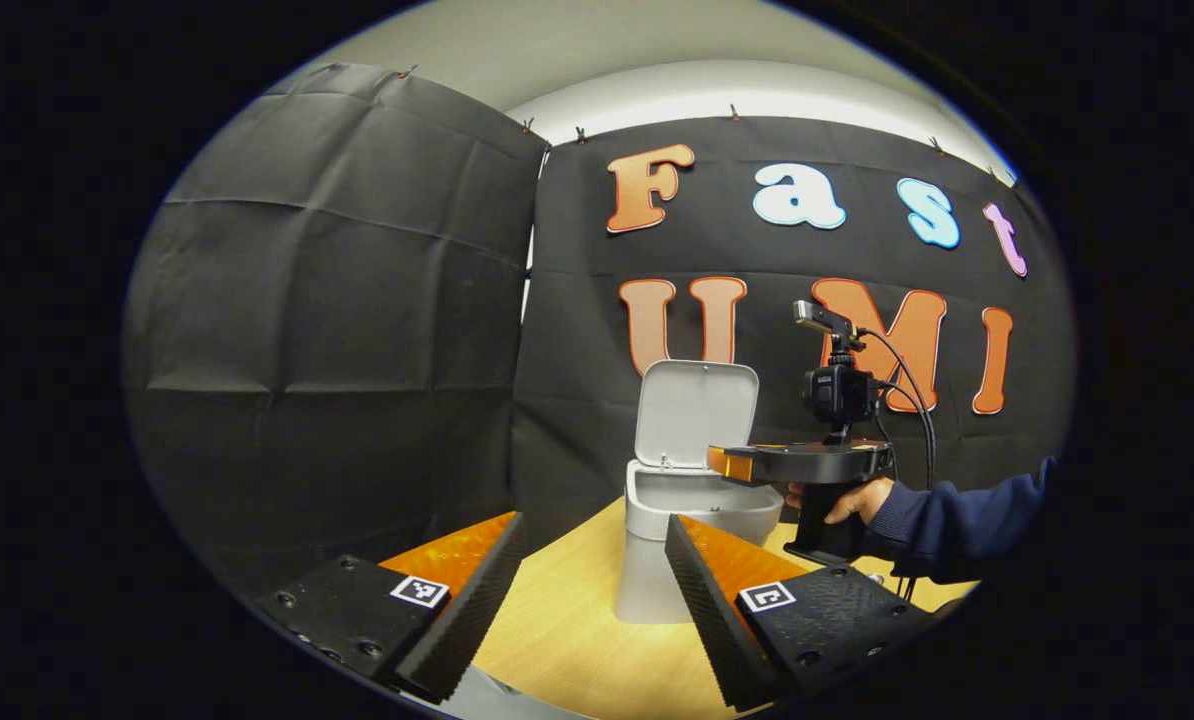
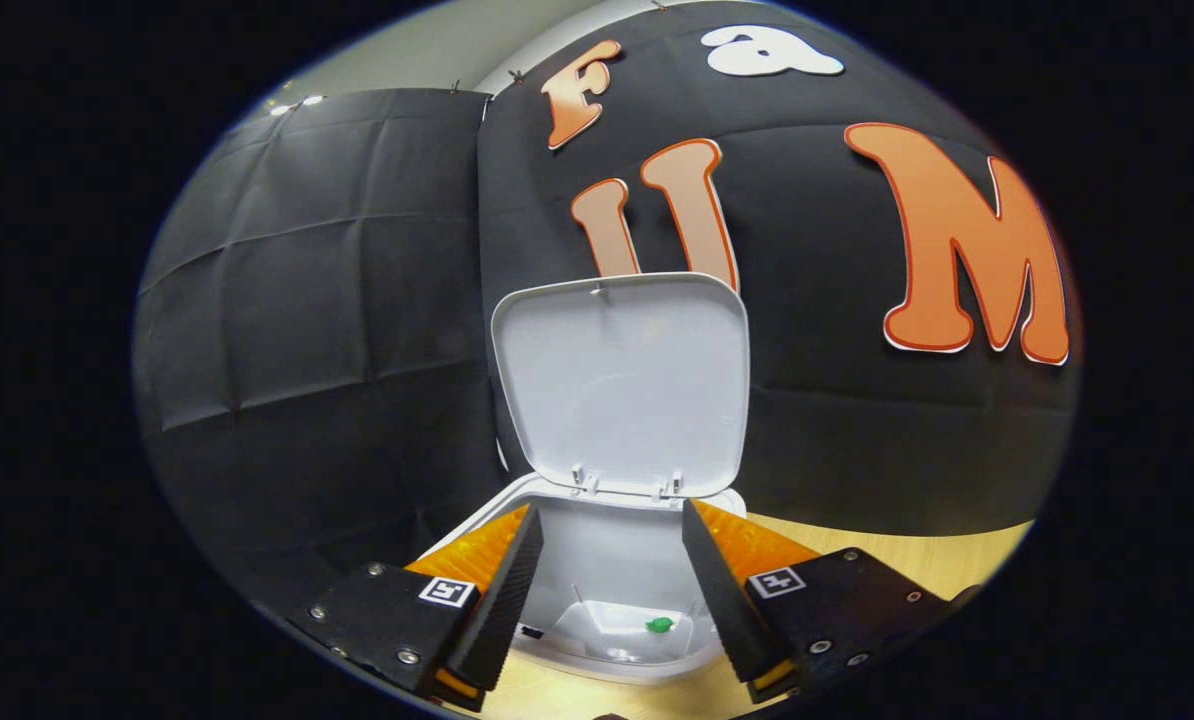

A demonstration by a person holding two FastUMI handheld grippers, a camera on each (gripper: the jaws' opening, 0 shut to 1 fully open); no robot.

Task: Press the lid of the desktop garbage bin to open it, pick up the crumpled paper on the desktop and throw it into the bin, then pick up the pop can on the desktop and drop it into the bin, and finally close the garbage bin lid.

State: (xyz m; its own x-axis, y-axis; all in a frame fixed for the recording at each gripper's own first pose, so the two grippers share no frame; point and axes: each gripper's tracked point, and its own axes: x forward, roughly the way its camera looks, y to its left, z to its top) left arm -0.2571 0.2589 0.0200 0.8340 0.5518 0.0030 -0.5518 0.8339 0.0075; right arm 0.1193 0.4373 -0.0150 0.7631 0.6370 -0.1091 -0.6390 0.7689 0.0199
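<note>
Left gripper (image 1: 594,580) sits low over the wooden desktop (image 1: 567,640), fingers spread wide, nothing between them, aimed at the white garbage bin (image 1: 657,560) standing just ahead. The bin's lid (image 1: 695,412) stands upright, swung fully back. To the right of the bin, the right gripper (image 1: 732,463) is held level just above its rim, a hand (image 1: 850,500) wrapped round the grip, a dark blue sleeve (image 1: 957,515) reaching in from the right. In the right gripper view, that gripper (image 2: 607,585) hangs directly over the bin's mouth (image 2: 612,560), fingers parted and empty, lid (image 2: 622,385) upright behind. A small green speck (image 2: 659,625) lies inside; what it is cannot be told.
</note>
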